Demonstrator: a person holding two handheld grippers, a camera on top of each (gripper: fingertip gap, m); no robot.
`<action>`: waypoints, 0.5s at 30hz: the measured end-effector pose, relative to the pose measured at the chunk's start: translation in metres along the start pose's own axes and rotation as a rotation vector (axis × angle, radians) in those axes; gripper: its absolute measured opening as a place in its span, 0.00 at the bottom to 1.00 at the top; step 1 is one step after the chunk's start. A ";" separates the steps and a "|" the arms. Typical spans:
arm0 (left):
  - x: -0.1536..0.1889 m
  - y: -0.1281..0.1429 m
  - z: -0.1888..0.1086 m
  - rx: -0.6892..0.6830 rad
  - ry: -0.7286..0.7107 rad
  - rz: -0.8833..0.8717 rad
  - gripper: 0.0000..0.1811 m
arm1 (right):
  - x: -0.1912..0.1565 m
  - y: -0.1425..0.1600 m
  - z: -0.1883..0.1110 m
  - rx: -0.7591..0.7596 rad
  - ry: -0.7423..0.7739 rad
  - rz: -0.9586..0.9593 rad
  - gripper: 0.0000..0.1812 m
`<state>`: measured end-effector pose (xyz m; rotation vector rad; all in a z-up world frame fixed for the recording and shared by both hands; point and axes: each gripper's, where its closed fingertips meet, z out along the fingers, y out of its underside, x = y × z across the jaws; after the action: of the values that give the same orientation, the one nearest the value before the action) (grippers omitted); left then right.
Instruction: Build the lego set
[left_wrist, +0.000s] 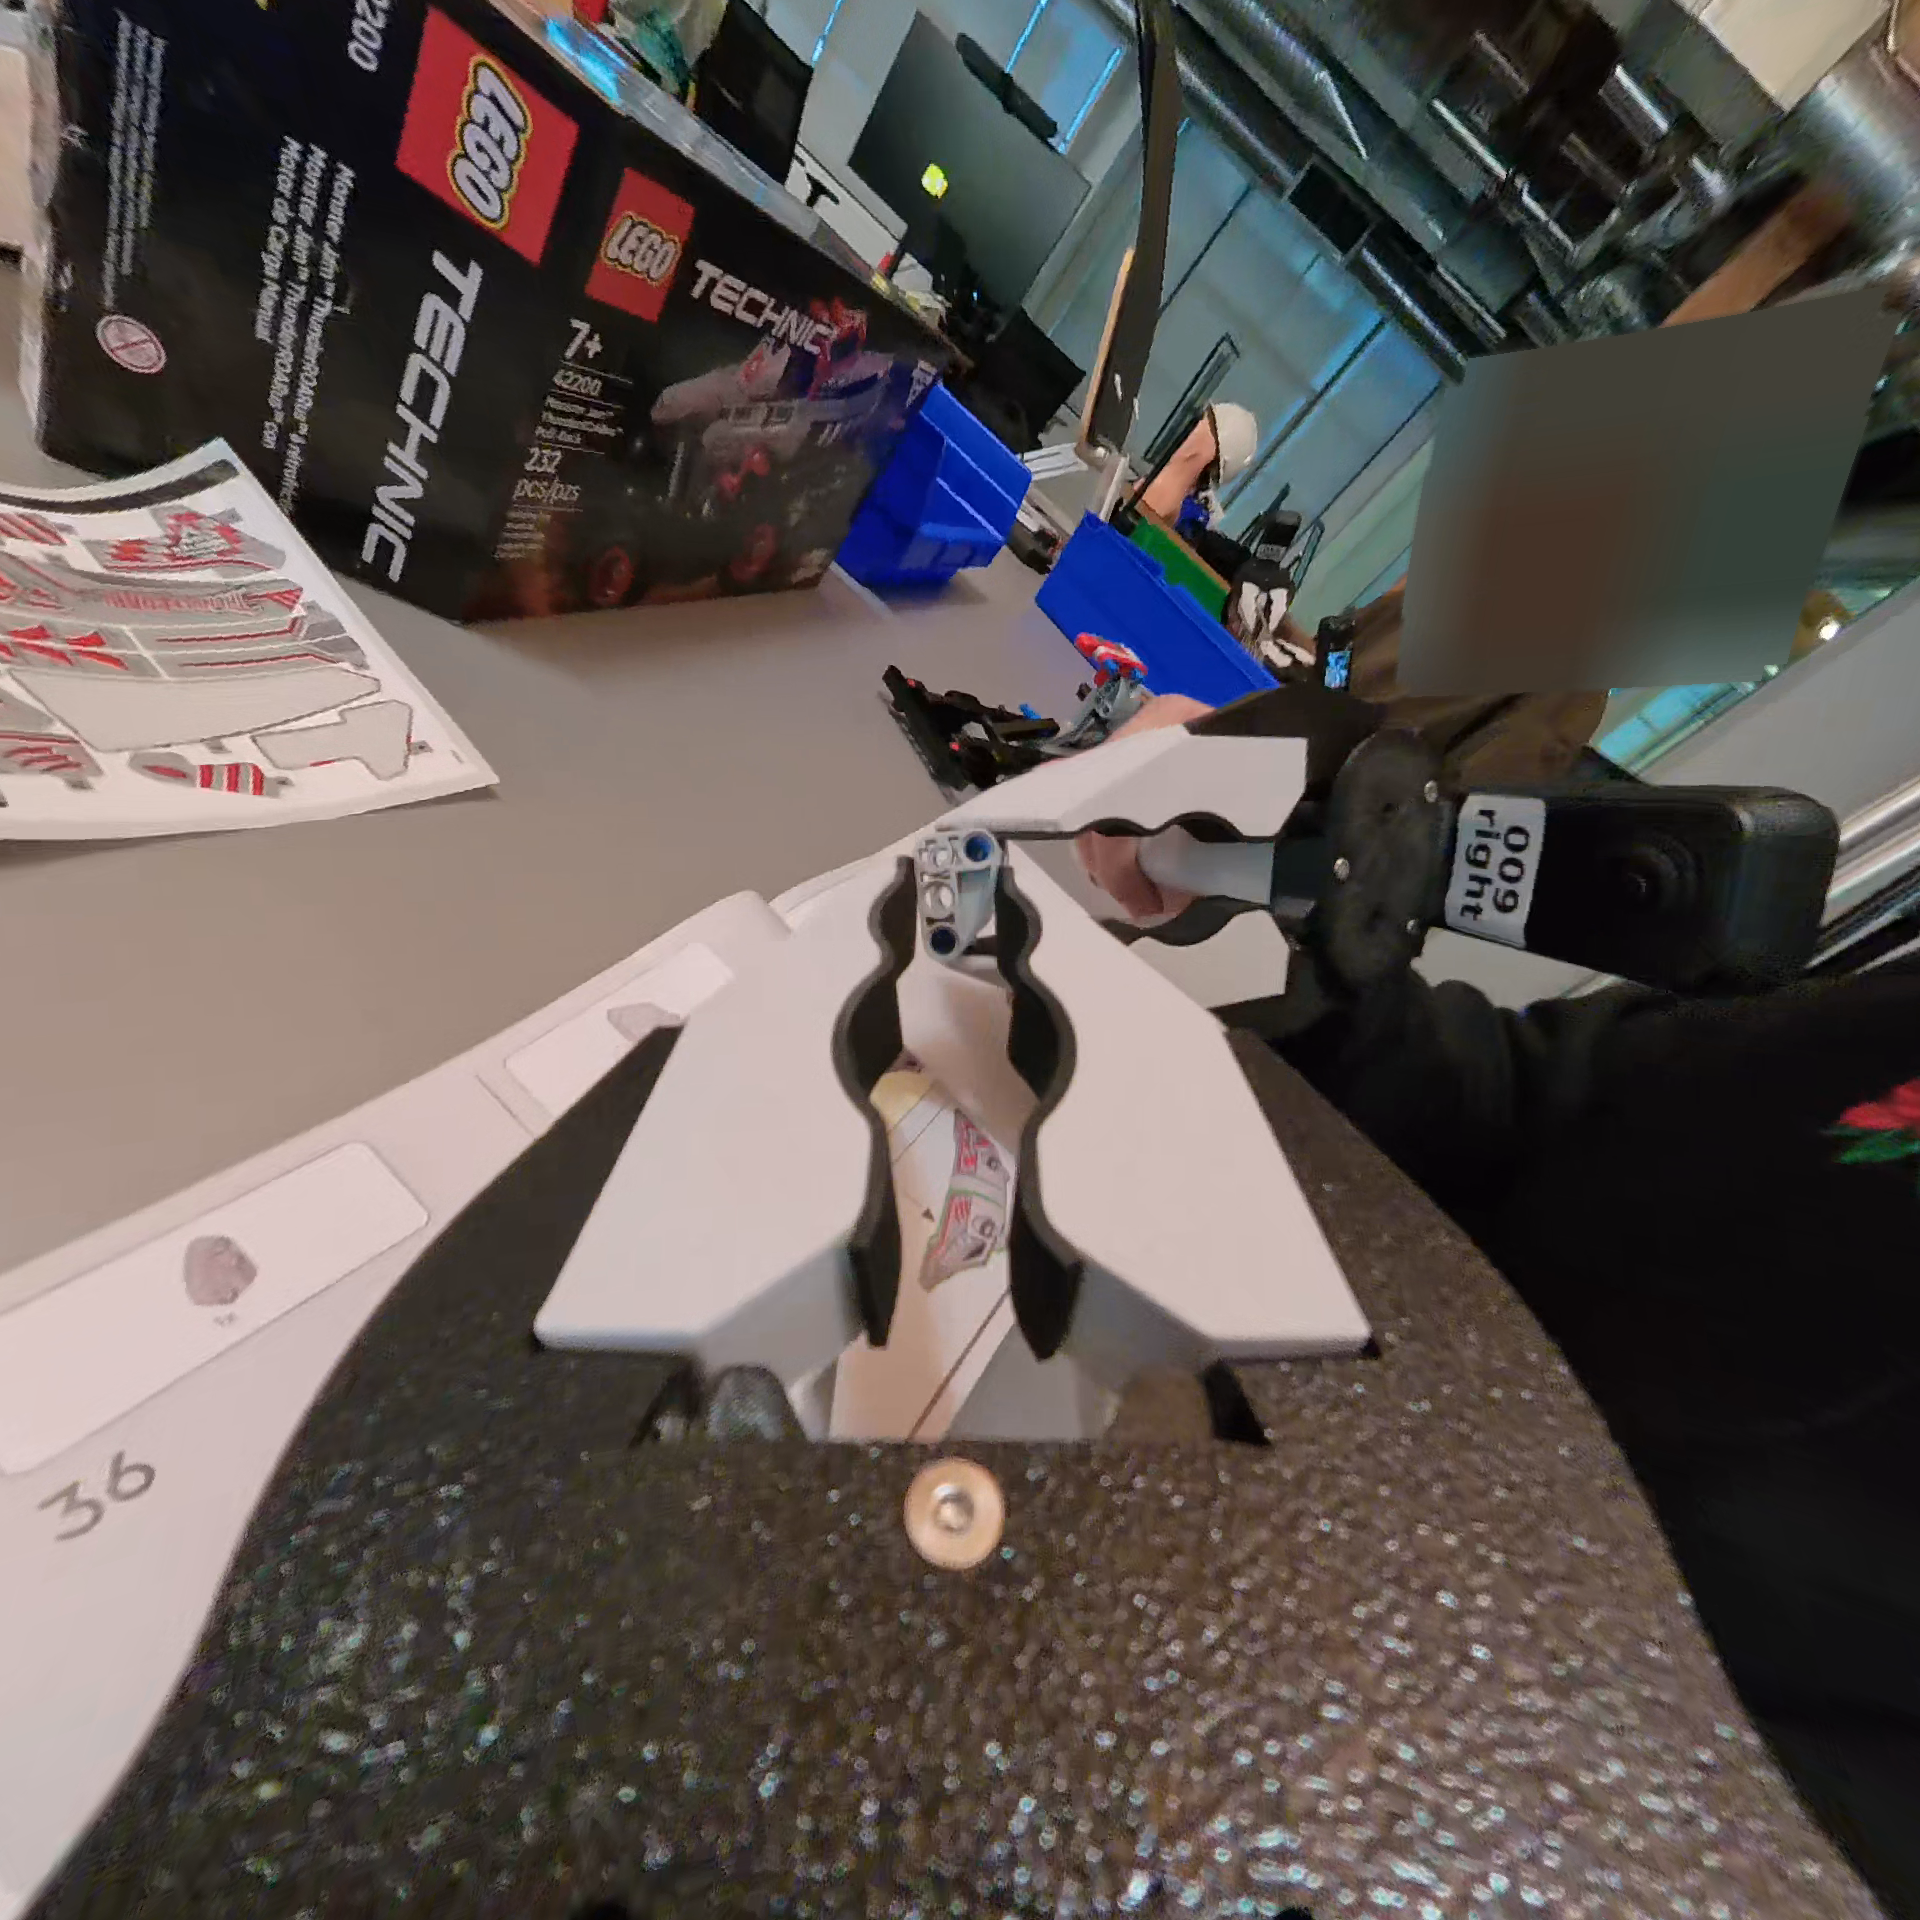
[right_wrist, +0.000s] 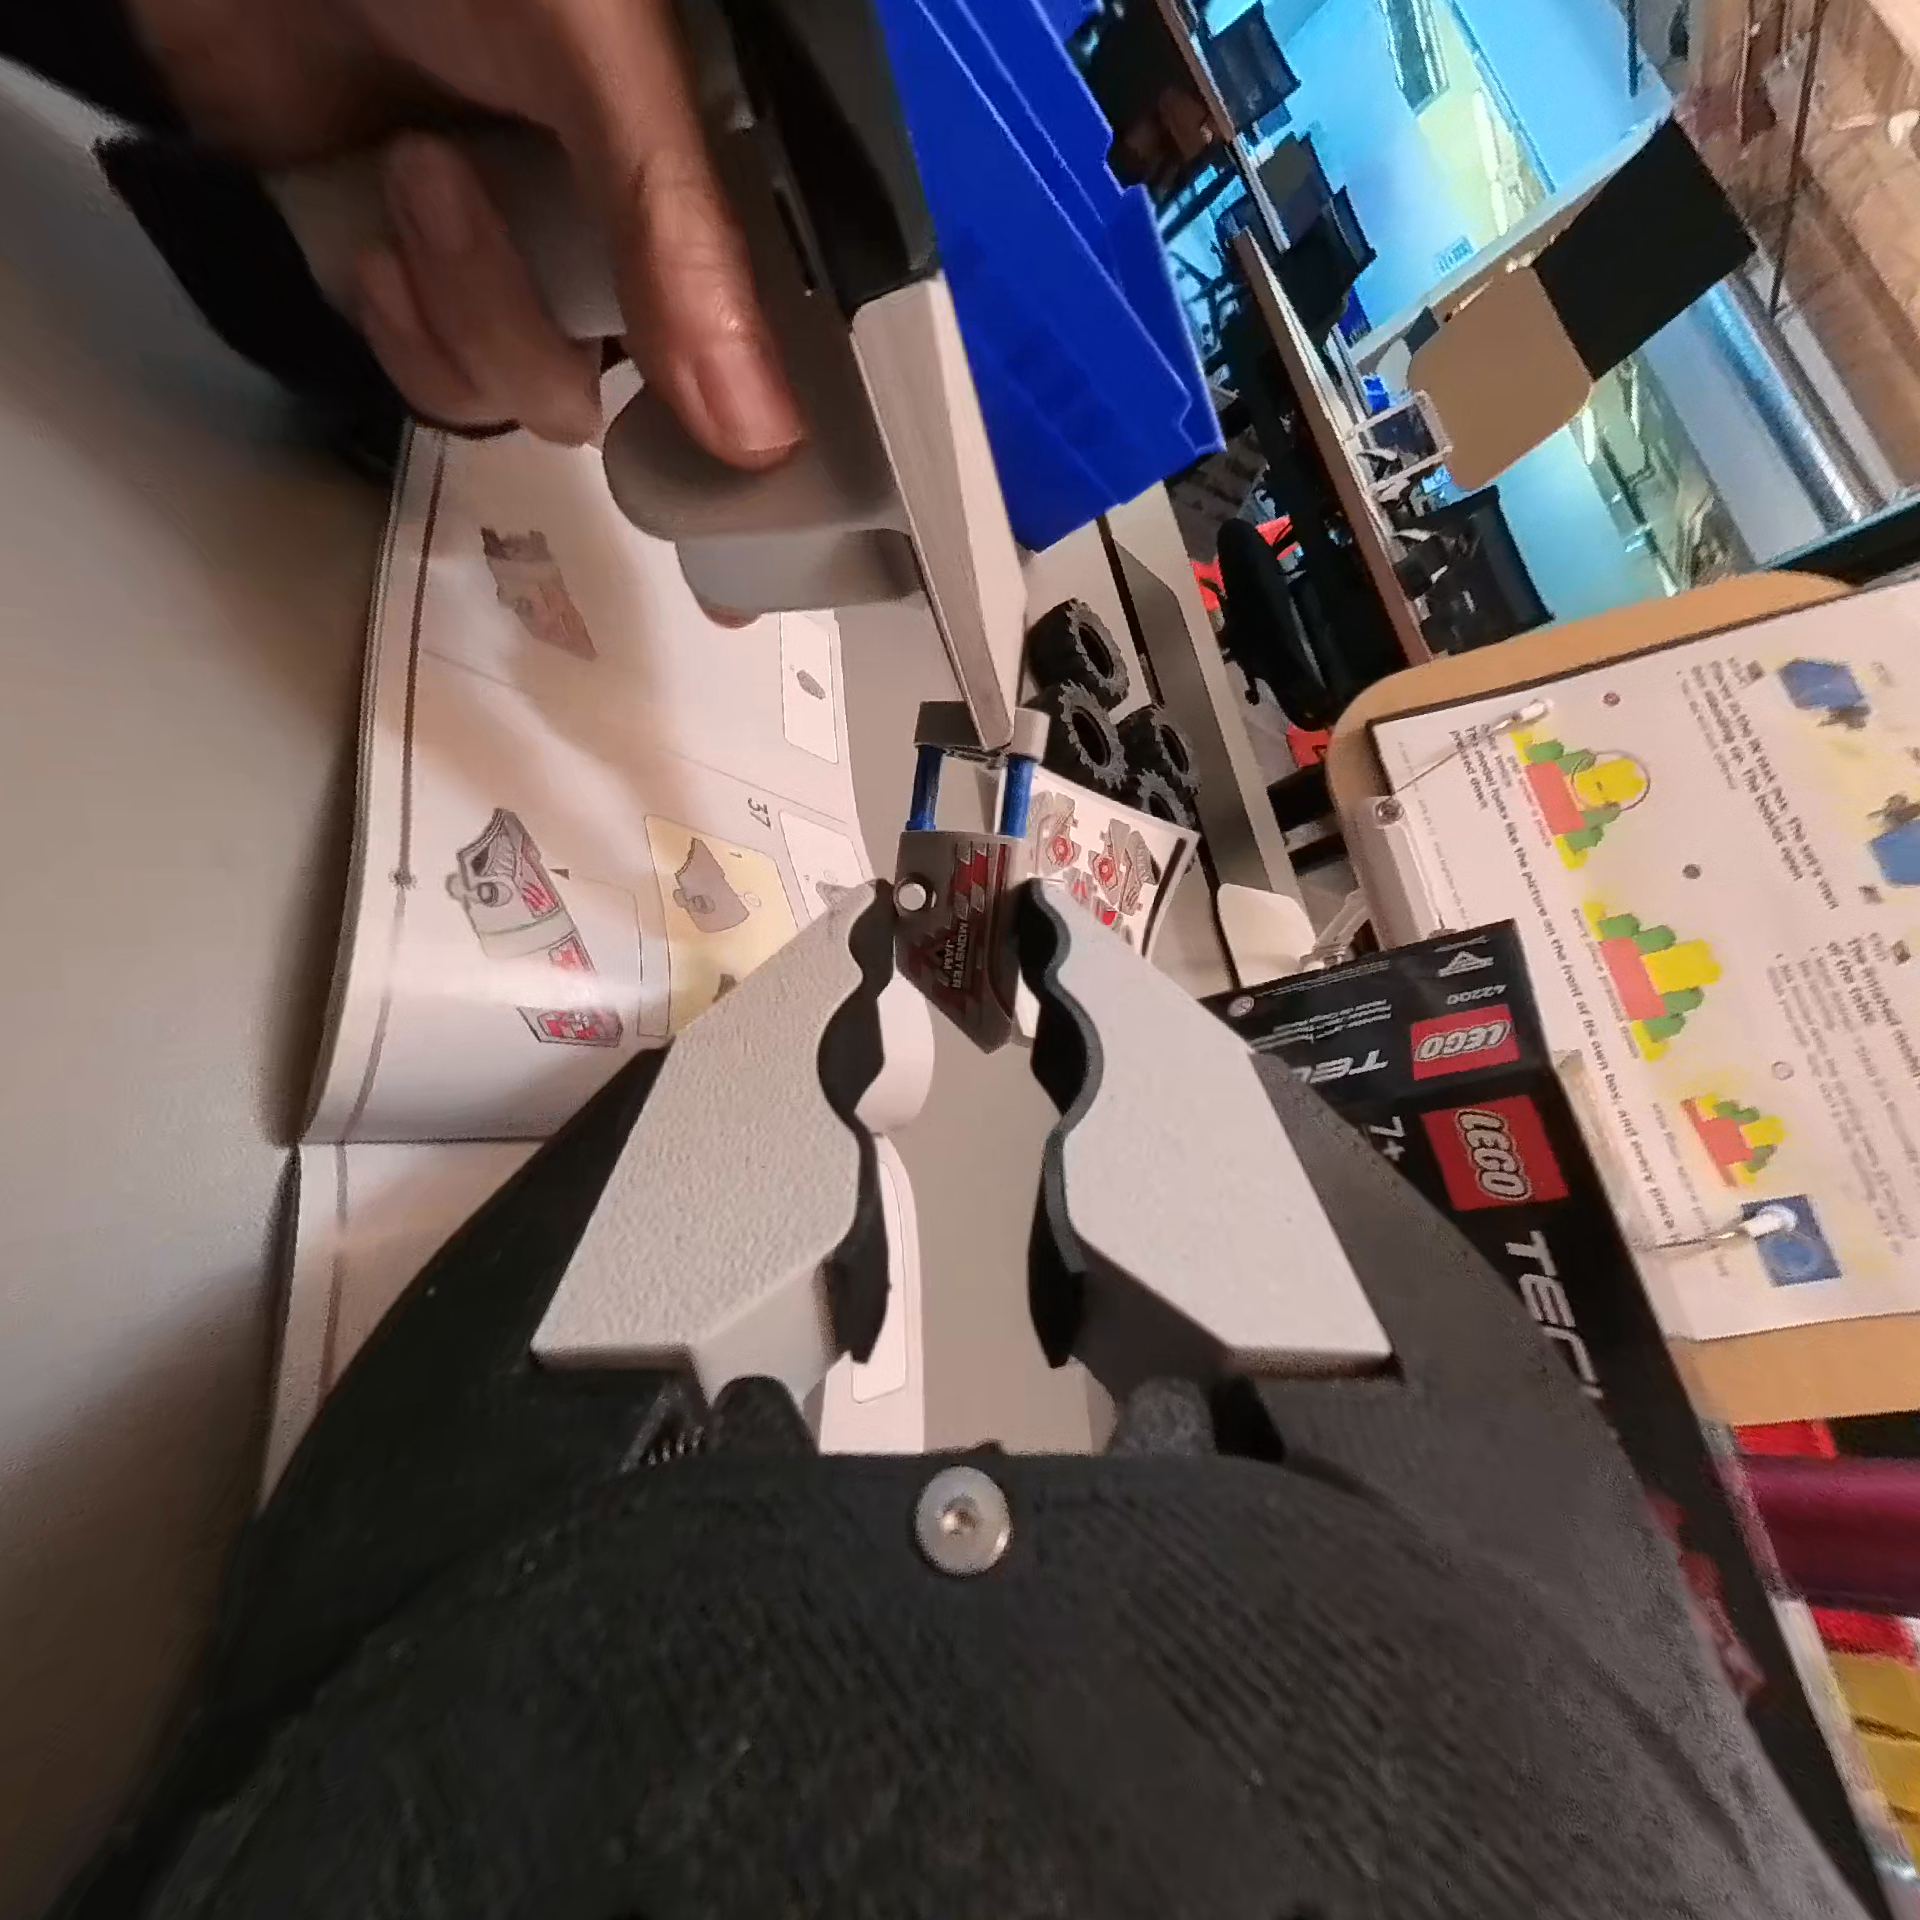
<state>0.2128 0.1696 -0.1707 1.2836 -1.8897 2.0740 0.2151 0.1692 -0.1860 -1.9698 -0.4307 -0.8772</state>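
Grey lift-arm piece (left_wrist: 956, 891) with blue pins sits pinched between your left gripper (left_wrist: 951, 904) tips, above the open instruction booklet (left_wrist: 312, 1226). Your right gripper (right_wrist: 956, 925) is closed on a stickered grey panel (right_wrist: 956, 956), which meets those blue pins (right_wrist: 925, 800); black tyres (right_wrist: 1101, 707) lie just beyond.

- Grey connector piece (left_wrist: 954, 888) with blue pins, at frame centre in the left wrist view, upright.
- Grey stickered panel (right_wrist: 958, 951), centre of the right wrist view, joined to the connector by two blue pins (right_wrist: 971, 798).
- Black partial chassis (left_wrist: 971, 732) lying on the counter, right of centre.
- Black tyres (right_wrist: 1112, 712) clustered above centre.
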 end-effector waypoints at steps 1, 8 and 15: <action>0.001 0.001 -0.001 -0.009 0.006 0.013 0.07 | 0.000 -0.001 -0.001 0.011 -0.005 -0.010 0.12; 0.008 0.008 -0.002 -0.069 0.041 0.073 0.07 | -0.005 -0.001 -0.004 0.037 -0.050 -0.063 0.12; 0.025 0.005 0.015 -0.066 -0.006 0.237 0.07 | 0.002 0.002 -0.001 0.047 -0.041 0.050 0.12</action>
<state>0.2011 0.1439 -0.1614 1.1003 -2.1888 2.0912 0.2172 0.1668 -0.1858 -1.9499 -0.4201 -0.7896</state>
